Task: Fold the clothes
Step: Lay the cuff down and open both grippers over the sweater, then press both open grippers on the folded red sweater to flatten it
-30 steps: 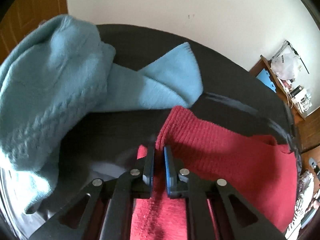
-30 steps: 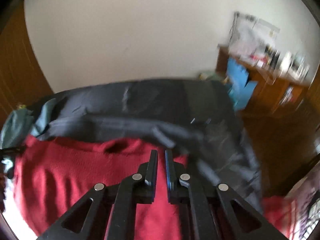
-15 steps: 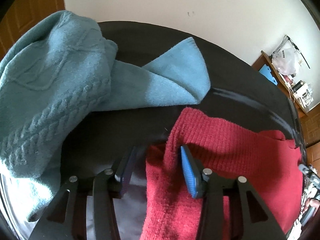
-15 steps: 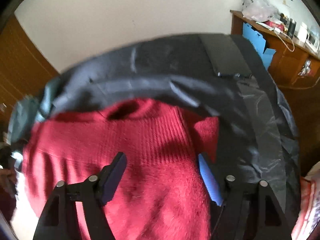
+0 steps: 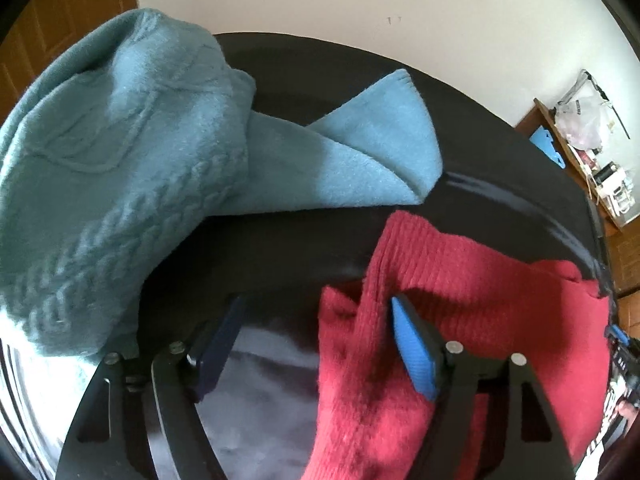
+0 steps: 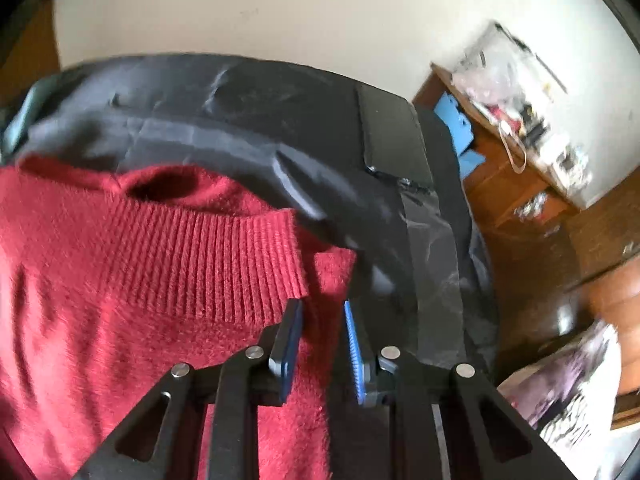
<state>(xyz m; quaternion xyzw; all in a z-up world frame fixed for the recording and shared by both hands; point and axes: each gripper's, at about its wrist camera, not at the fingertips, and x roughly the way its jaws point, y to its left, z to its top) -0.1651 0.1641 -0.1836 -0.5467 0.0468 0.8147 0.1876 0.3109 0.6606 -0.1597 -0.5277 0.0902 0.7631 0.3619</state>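
Left gripper, jaws opening, straddles the red sweater sleeve at lower centre; right gripper, jaws closing, straddles its edge below the ribbed collar.

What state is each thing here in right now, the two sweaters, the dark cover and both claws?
Red sweater: spread out, not yet folded, a sleeve lies doubled over.
Blue sweater: crumpled in a heap, one sleeve flopped out.
Dark cover: wrinkled, under both sweaters.
Left claw: jaws opening, red sleeve between them, not gripped.
Right claw: jaws closing over the red sweater's edge, not yet pinching.
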